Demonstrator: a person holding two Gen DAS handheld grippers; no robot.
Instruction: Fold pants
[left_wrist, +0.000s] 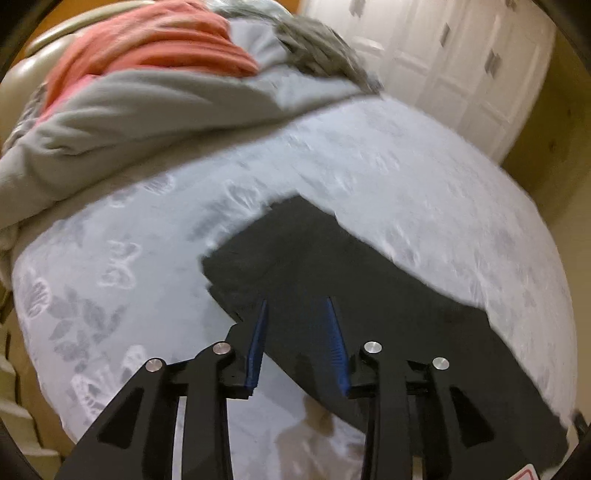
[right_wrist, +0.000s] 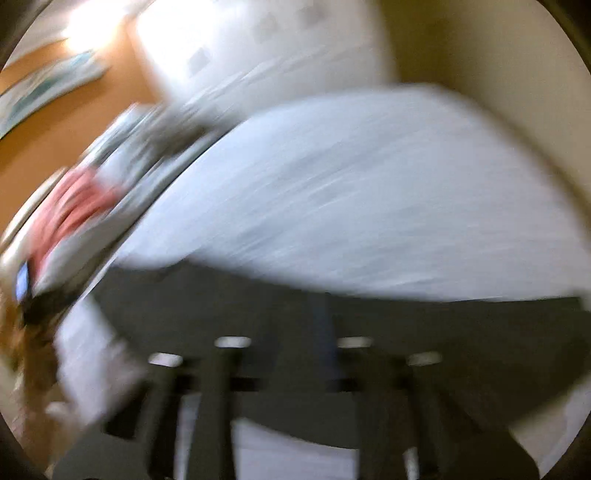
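Note:
Black pants (left_wrist: 332, 273) lie flat on the light blue patterned bedsheet (left_wrist: 424, 173), folded into a long strip running from the middle to the lower right. My left gripper (left_wrist: 297, 306) is open, its blue-padded fingers (left_wrist: 258, 339) hovering over the near edge of the pants, holding nothing. The right wrist view is heavily blurred: the dark pants (right_wrist: 369, 325) spread across the sheet (right_wrist: 351, 203), and my right gripper (right_wrist: 295, 332) sits over them, its fingers too smeared to read.
A rumpled grey duvet (left_wrist: 147, 107) with a coral-red garment (left_wrist: 155, 48) is piled at the far side of the bed. White wardrobe doors (left_wrist: 461, 66) stand behind, and a wooden floor shows at the right.

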